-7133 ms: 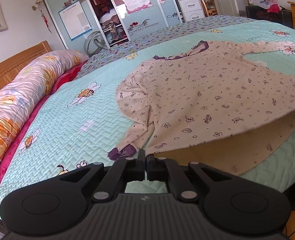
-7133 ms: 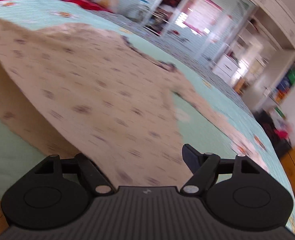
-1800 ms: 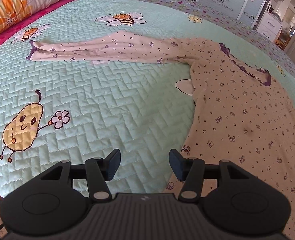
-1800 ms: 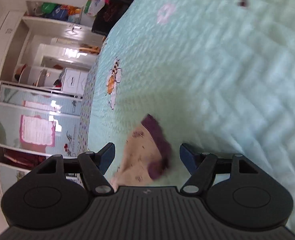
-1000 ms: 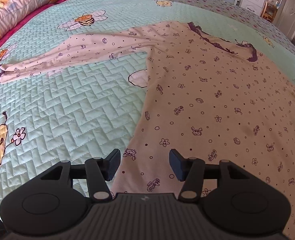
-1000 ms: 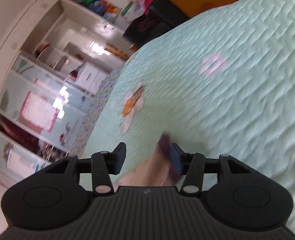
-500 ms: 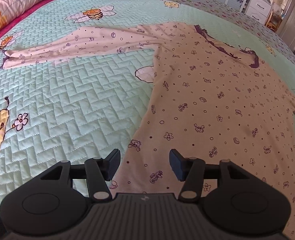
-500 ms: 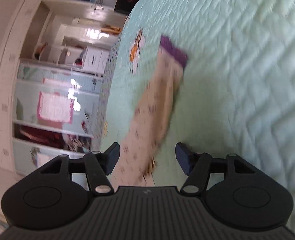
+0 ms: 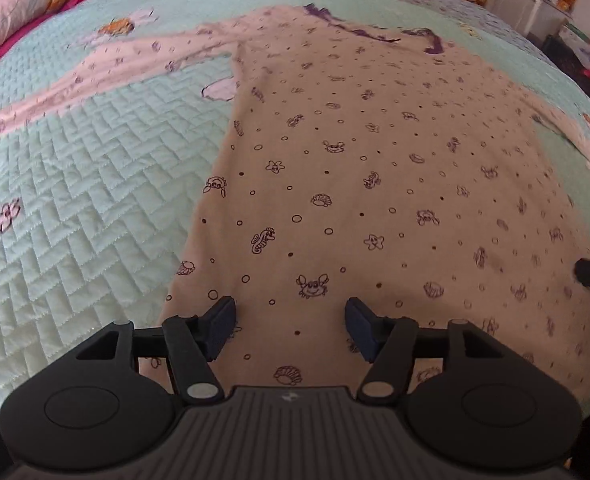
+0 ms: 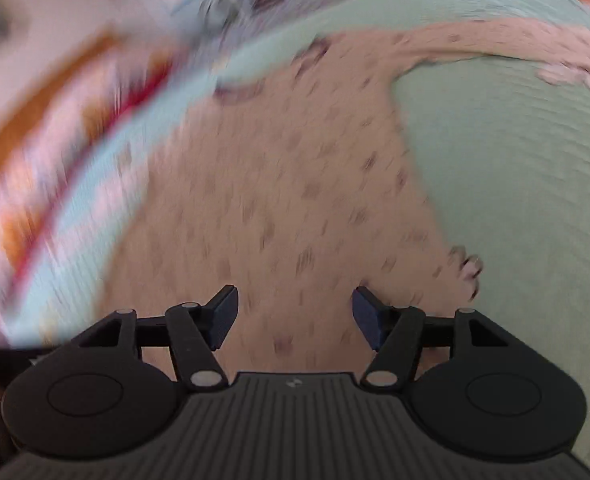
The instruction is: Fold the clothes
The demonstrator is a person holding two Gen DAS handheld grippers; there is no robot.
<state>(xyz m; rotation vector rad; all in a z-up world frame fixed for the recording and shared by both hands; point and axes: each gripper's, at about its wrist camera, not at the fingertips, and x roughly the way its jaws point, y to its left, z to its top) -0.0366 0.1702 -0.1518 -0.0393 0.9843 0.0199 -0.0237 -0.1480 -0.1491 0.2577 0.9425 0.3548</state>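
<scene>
Bed (image 9: 95,208) with a top (image 9: 375,184) spread flat, sleeves out.
Both claws, left claw (image 9: 290,326) and right claw (image 10: 295,316), gape empty near its hem; pinch cloth edges squarely, folding evenly.

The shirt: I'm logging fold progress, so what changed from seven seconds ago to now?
The shirt, then lifted by its hem in the shut left gripper, has been let go and now lies flat with both sleeves spread. Both sets of jaws stand open; the right gripper, busy at a sleeve cuff moments ago, has swung back over the body. The quilt is unchanged.
</scene>
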